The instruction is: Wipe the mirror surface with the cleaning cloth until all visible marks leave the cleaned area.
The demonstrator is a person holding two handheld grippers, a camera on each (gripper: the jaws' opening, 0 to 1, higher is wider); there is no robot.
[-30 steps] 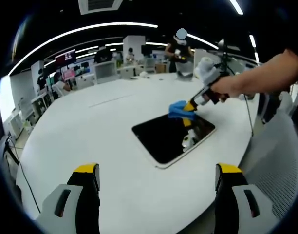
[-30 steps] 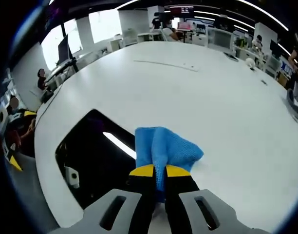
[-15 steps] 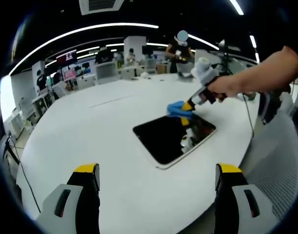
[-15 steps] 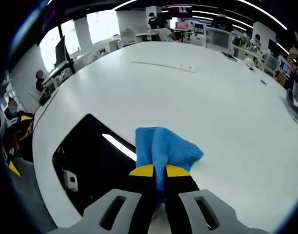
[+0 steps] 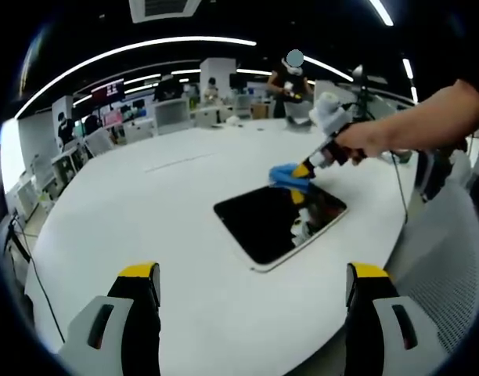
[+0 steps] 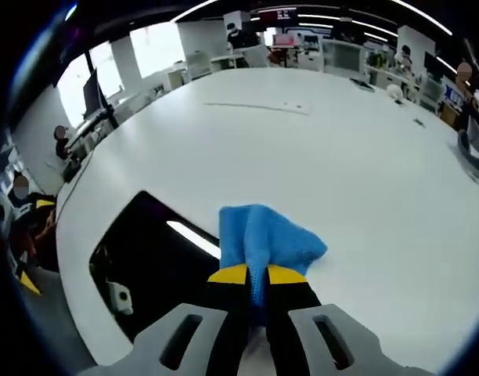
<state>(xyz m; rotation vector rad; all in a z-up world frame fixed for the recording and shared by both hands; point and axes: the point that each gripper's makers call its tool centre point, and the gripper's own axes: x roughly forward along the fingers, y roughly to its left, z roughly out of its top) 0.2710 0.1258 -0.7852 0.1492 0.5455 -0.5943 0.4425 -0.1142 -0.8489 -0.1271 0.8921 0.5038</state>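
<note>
A dark rectangular mirror [image 5: 275, 222] with a pale rim lies flat on the white round table [image 5: 145, 211]. My right gripper [image 6: 257, 276] is shut on a blue cleaning cloth [image 6: 263, 237], which rests at the mirror's [image 6: 153, 262] far edge. In the left gripper view that same cloth [image 5: 286, 175] sits at the mirror's far corner, held by the right gripper [image 5: 304, 169] in a person's hand [image 5: 365, 141]. My left gripper [image 5: 251, 274] is open, well short of the mirror, with nothing between its jaws.
The table edge curves close on the right [image 5: 396, 243]. Desks, monitors and people [image 5: 290, 78] stand in the office beyond the table. A thin strip [image 6: 255, 105] lies on the far tabletop.
The right gripper view has shifted slightly; the cloth stays at the mirror's far edge. The left gripper has barely moved.
</note>
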